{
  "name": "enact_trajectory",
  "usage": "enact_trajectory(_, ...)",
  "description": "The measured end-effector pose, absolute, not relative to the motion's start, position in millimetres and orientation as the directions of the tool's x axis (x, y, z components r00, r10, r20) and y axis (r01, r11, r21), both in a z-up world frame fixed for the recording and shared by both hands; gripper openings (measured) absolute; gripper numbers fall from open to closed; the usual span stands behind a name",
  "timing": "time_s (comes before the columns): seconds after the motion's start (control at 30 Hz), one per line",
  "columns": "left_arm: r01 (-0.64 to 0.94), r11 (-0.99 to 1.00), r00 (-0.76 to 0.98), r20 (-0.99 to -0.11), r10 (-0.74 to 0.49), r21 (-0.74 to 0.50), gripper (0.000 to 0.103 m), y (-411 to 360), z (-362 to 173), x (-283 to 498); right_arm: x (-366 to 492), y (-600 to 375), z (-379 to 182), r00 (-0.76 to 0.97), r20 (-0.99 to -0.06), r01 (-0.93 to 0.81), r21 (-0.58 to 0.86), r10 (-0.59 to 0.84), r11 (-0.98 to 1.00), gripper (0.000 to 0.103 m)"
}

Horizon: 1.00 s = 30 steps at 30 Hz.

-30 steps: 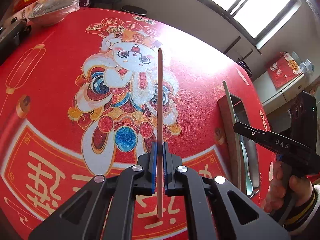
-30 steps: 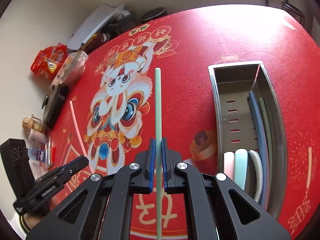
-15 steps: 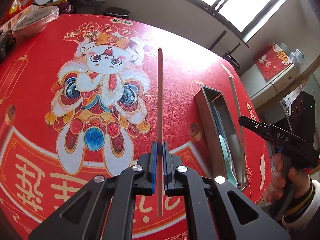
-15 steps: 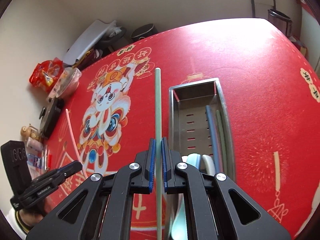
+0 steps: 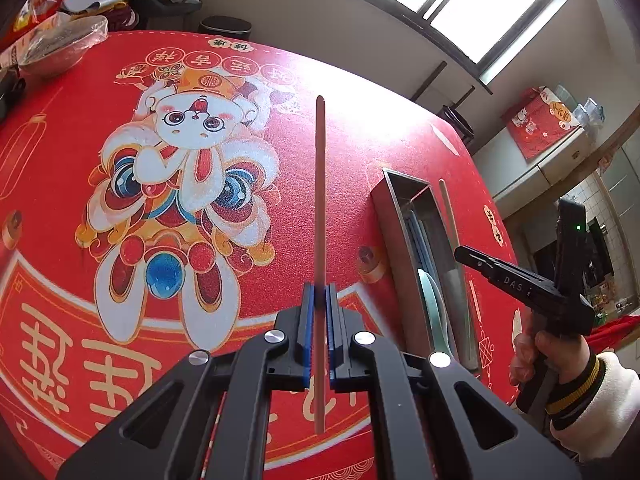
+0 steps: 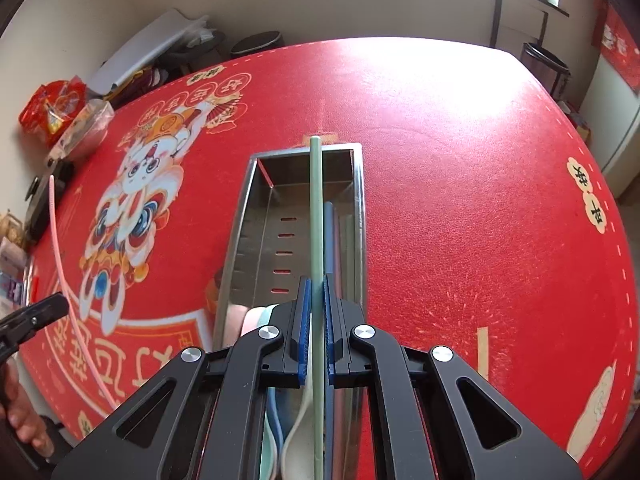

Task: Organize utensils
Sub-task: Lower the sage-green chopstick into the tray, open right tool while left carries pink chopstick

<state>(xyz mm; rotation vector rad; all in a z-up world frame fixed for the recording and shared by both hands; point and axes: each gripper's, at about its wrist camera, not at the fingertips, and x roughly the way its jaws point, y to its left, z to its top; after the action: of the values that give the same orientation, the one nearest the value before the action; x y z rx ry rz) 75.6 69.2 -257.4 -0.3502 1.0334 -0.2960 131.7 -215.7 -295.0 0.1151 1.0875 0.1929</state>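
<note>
Since the earlier frames, the right gripper (image 6: pixel 316 292) has shifted across the tabletop (image 6: pixel 460 200), so the metal tray (image 6: pixel 248 200), formerly at the right of the right wrist view, now lies directly beneath it at frame centre. In the left wrist view the tray (image 5: pixel 396 216) has drifted from the right edge toward the centre right.

The right gripper is fully closed on a pale green chopstick (image 6: pixel 315 208), which runs straight up the frame centre; its tip lies over the tray's far rim. Inside the tray, along its right wall, lie a blue chopstick (image 6: pixel 329 236) and a further pale one beside it. Spoon bowls (image 6: pixel 256 316) sit at the tray's near end, partly hidden by the gripper.

The left gripper (image 5: pixel 319 300) is fully closed on a pink chopstick (image 5: pixel 319 200), held upright in the frame above the printed rabbit figure (image 5: pixel 180 184), well apart from the tray. The same chopstick appears as a thin pink line (image 6: pixel 60 264) at the left edge of the right wrist view.

The right hand (image 5: pixel 560 356), in a cuffed sleeve, holds its gripper handle at the lower right of the left wrist view. A wrapped bowl (image 5: pixel 60 44) stands at the upper left.
</note>
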Motion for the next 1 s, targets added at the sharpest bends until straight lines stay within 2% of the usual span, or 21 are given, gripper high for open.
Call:
enact_trajectory(0.53,0.034,0.905,0.483,-0.785,-0.387,-0.425,0.005,71,-258,74,133,-208,-316,0.381,-0.916,-0.083,0.103,0.127,0.991,0.006)
enact_trajectory(1.0,0.046,0.903,0.477,-0.785,-0.395,-0.426,0.005,59,-256,78,131,-211,-308,0.385,-0.912,-0.070,0.121,0.139,0.990,0.008)
